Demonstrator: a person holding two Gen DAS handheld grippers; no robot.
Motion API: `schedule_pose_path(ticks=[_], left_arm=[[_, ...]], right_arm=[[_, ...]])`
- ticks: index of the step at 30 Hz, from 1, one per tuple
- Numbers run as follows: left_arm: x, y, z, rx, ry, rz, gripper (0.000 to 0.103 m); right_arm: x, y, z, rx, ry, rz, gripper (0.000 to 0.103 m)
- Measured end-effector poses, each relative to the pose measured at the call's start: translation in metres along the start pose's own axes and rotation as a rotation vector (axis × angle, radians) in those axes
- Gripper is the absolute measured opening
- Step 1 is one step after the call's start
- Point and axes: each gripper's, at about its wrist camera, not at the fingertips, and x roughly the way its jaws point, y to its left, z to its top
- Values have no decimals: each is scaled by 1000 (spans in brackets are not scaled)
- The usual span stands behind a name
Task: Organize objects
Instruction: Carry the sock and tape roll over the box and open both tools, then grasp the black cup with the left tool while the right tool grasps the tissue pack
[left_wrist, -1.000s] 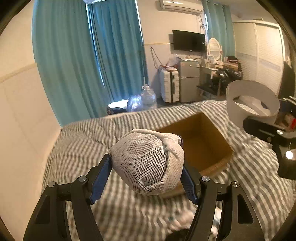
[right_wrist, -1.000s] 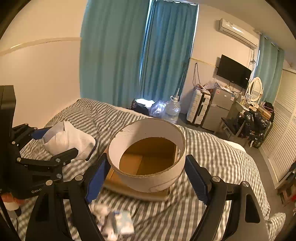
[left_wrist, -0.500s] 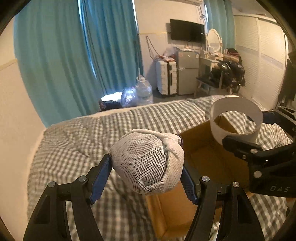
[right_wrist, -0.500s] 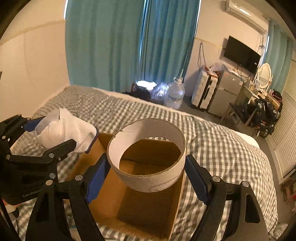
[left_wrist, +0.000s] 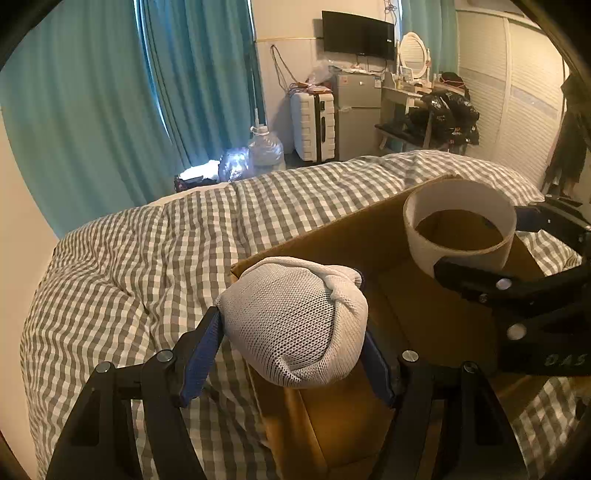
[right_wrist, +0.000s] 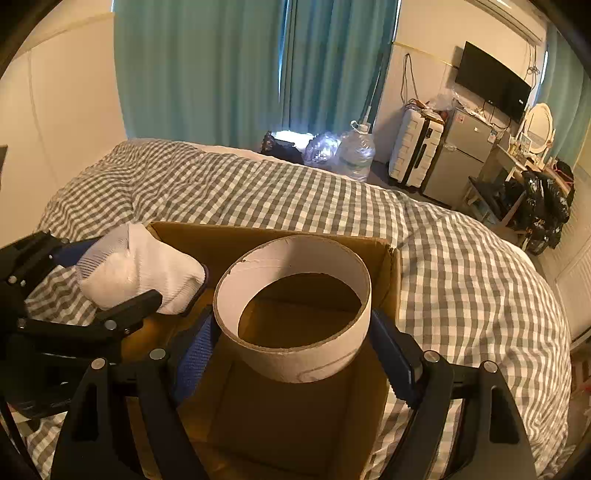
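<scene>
My left gripper (left_wrist: 293, 350) is shut on a balled white mesh sock (left_wrist: 295, 319) and holds it over the near left corner of an open cardboard box (left_wrist: 354, 236) on the bed. My right gripper (right_wrist: 291, 347) is shut on a white cardboard ring (right_wrist: 295, 354), held above the box's (right_wrist: 280, 417) inside. The ring (left_wrist: 458, 230) shows at the right of the left wrist view. The sock (right_wrist: 140, 271) and left gripper (right_wrist: 122, 295) show at the left of the right wrist view. The box floor that shows is bare.
The box sits on a grey-and-white checked duvet (right_wrist: 461, 258). Teal curtains (left_wrist: 155, 92), a water jug (right_wrist: 356, 151), a white suitcase (left_wrist: 312, 125), a small fridge (right_wrist: 461, 155) and a cluttered desk (left_wrist: 436, 110) stand beyond the bed. A pale wall (right_wrist: 62, 110) is at the left.
Both grippers have moved forward and down over the box, still holding the sock and the ring. The box now fills the lower part of both views.
</scene>
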Motion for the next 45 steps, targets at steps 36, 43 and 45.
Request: schedule_pose_path(ticks=[36,43,45], left_arm=[[-240,21,-26,-130,-180,117,102],[-240,13,-67,-133,-147,136,102],[-235,11,-78,-150,-137,136,102]], right_arm=[[-277,40,-28,29,-294,-47,88],[-279,53,-64,-8,-259,-17,88],[-269,55,-74,-21,-233,-8,88]])
